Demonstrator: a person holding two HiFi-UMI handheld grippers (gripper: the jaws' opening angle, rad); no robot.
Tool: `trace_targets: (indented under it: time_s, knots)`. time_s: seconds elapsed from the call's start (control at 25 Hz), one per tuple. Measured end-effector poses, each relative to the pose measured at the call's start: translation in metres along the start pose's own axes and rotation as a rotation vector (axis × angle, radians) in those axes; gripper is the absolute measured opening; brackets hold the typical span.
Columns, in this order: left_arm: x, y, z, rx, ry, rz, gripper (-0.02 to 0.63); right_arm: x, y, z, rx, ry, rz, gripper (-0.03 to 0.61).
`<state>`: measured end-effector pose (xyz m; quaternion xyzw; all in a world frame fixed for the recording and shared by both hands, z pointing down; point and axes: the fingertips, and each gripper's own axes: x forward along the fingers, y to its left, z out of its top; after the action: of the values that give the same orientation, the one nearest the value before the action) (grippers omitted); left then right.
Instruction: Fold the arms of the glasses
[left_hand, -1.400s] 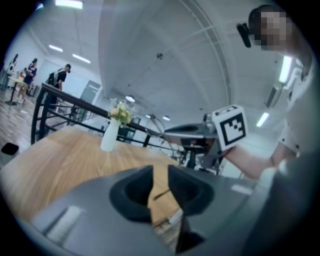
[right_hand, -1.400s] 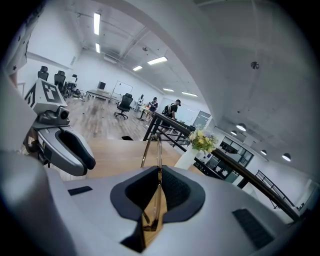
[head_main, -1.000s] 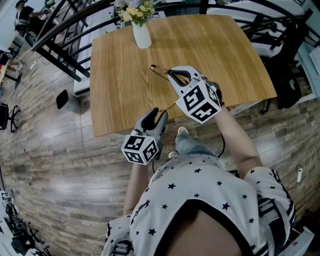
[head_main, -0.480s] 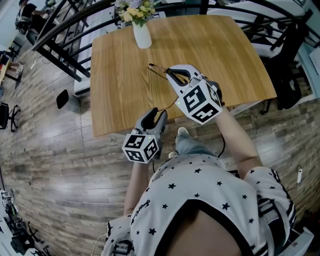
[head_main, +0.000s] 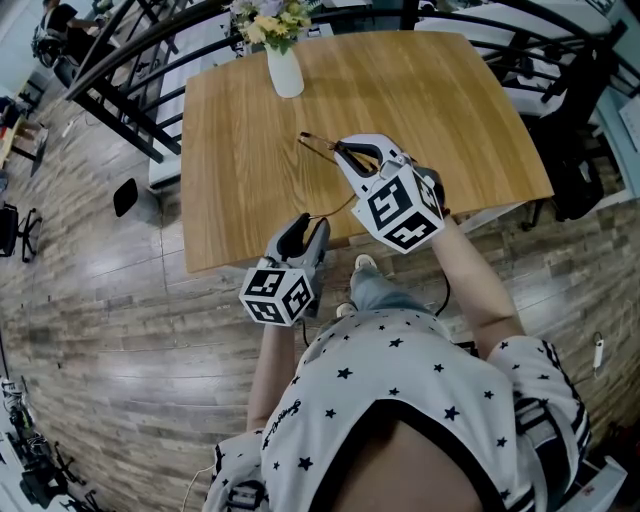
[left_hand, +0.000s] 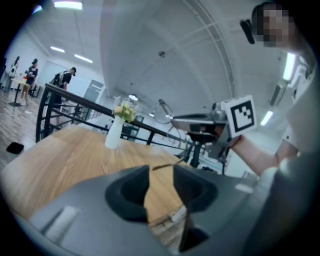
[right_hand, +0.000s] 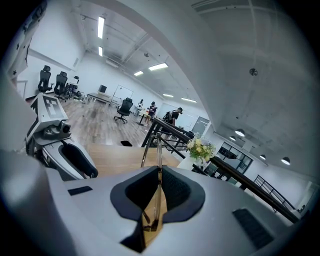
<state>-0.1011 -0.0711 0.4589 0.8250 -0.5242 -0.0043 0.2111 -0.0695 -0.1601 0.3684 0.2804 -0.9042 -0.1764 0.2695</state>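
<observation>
Nearest the person, the left hand-held gripper (head_main: 303, 228) is hovering at the near edge of the wooden worktop (head_main: 240, 130), its jaws standing apart with nothing between them. Just beyond it, the right hand-held gripper (head_main: 345, 150) is clamping the glasses (head_main: 318, 143) above the worktop, one thin arm trailing toward the left one. A white vase of flowers (head_main: 285, 72) is standing at the far edge.

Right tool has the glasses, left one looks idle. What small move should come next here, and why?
Probably ease the left tool forward onto the free arm of the glasses and push it inward. The right tool is shut on the glasses above the table, while the left tool's jaws stand apart and empty, with that arm's tip just beyond them.
</observation>
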Motion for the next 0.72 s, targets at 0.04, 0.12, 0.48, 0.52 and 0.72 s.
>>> trace_targets:
  time_s: [0.04, 0.12, 0.48, 0.52, 0.72]
  knots:
    - [0.000, 0.001, 0.002, -0.001, -0.004, 0.005, 0.149, 0.000, 0.001, -0.002, 0.001, 0.002, 0.002, 0.020]
    - [-0.001, 0.003, 0.004, -0.003, -0.012, 0.016, 0.149, -0.001, 0.003, -0.005, 0.002, 0.006, 0.006, 0.020]
    - [-0.002, 0.014, 0.017, -0.019, -0.052, 0.055, 0.118, 0.000, 0.016, -0.016, 0.005, 0.024, 0.033, 0.020]
    - [-0.002, 0.014, 0.019, -0.019, -0.057, 0.059, 0.114, 0.000, 0.017, -0.017, 0.006, 0.024, 0.036, 0.020]
    - [-0.003, 0.016, 0.026, -0.031, -0.082, 0.081, 0.089, -0.003, 0.026, -0.019, 0.006, 0.029, 0.053, 0.020]
